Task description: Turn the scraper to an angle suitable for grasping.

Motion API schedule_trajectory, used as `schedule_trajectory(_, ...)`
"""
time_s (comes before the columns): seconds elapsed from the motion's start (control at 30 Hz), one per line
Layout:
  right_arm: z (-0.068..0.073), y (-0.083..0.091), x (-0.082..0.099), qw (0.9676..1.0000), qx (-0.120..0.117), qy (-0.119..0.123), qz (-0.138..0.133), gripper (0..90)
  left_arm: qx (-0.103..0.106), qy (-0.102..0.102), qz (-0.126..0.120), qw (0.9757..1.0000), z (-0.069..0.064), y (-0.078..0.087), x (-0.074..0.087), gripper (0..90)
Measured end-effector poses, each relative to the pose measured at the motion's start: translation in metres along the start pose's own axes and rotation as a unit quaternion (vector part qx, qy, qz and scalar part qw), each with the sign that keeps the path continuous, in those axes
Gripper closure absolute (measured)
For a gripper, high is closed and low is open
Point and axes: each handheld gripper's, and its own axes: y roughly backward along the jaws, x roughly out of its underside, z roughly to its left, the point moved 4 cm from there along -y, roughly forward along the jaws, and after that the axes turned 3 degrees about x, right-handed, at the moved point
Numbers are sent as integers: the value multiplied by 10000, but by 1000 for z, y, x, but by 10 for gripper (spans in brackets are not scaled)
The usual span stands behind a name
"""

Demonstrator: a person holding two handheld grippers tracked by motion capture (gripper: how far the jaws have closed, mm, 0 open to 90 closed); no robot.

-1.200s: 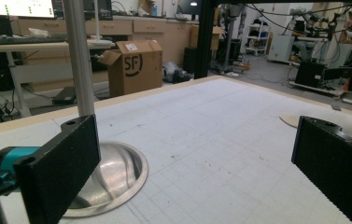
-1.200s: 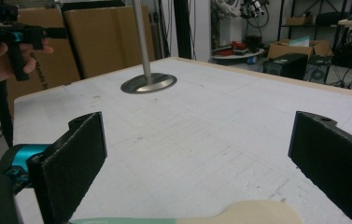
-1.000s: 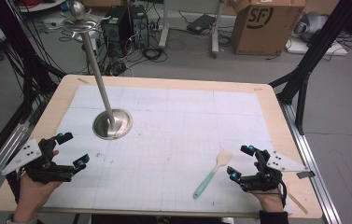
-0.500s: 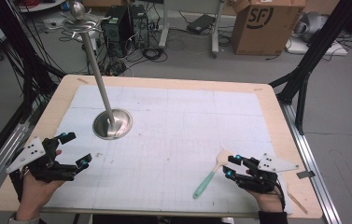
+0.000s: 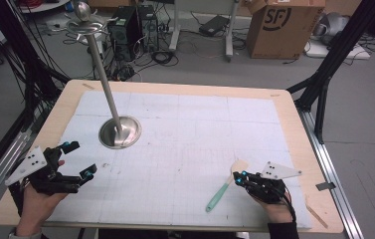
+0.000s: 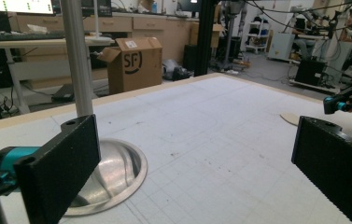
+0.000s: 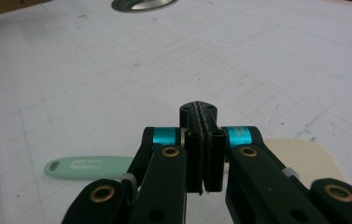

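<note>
Right gripper (image 5: 238,175) closed over the spatula (image 5: 223,186); left gripper (image 5: 78,158) open and empty.

At the near edge, 5 o'clock on the table (image 5: 294,124), the right gripper's jaws have just been closing and now meet pad to pad; the spatula passes under them, mint handle toward 7 o'clock, pale blade toward 1 o'clock; a grip on it cannot be confirmed. At 8 o'clock, the left gripper's jaws stand wide apart with nothing between them. Farther off, at 10 o'clock, the metal stand (image 5: 120,132) rests on its round base, pole upright.
</note>
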Motion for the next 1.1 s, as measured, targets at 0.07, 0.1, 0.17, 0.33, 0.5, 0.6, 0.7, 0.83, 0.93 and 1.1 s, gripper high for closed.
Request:
schedule_trajectory(0.07, 0, -6, 0, 9999, 50, -21, 133, 899, -3, -7, 14, 10000, -1, 0, 1, 17)
schedule_trajectory(0.1, -1, -9, 0, 9997, 99, -16, 216, 899, -2, -6, 20, 10000, -1, 0, 1, 17)
schedule_trajectory(0.17, -2, -15, 1, 9993, 144, -53, 351, 899, -1, -24, 43, 10000, -1, 0, 1, 17)
schedule_trajectory(0.33, -7, -31, 3, 9975, 263, -112, 653, 900, -33, -6, 58, 10000, -2, 2, 3, 17)
schedule_trajectory(0.5, -10, -41, 2, 9960, 356, -106, 817, 900, -52, -6, 63, 10000, -2, 4, 4, 17)
schedule_trajectory(0.6, -12, -45, 2, 9950, 451, -25, 891, 900, -66, -5, 85, 9999, -3, 4, 5, 17)
schedule_trajectory(0.7, -13, -47, 4, 9930, 562, -9, 1041, 900, -63, -16, 105, 9999, -3, 5, 5, 17)
schedule_trajectory(0.83, -12, -47, 5, 9913, 637, 71, 1152, 900, -62, -12, 100, 9999, -3, 5, 5, 17)
schedule_trajectory(0.93, -11, -44, 7, 9913, 629, 10, 1155, 900, -86, 17, 74, 9999, -1, 7, 5, 17)
schedule_trajectory(1.1, -10, -36, 11, 9911, 655, -57, 1160, 900, -81, 11, 85, 9999, -1, 7, 5, 17)
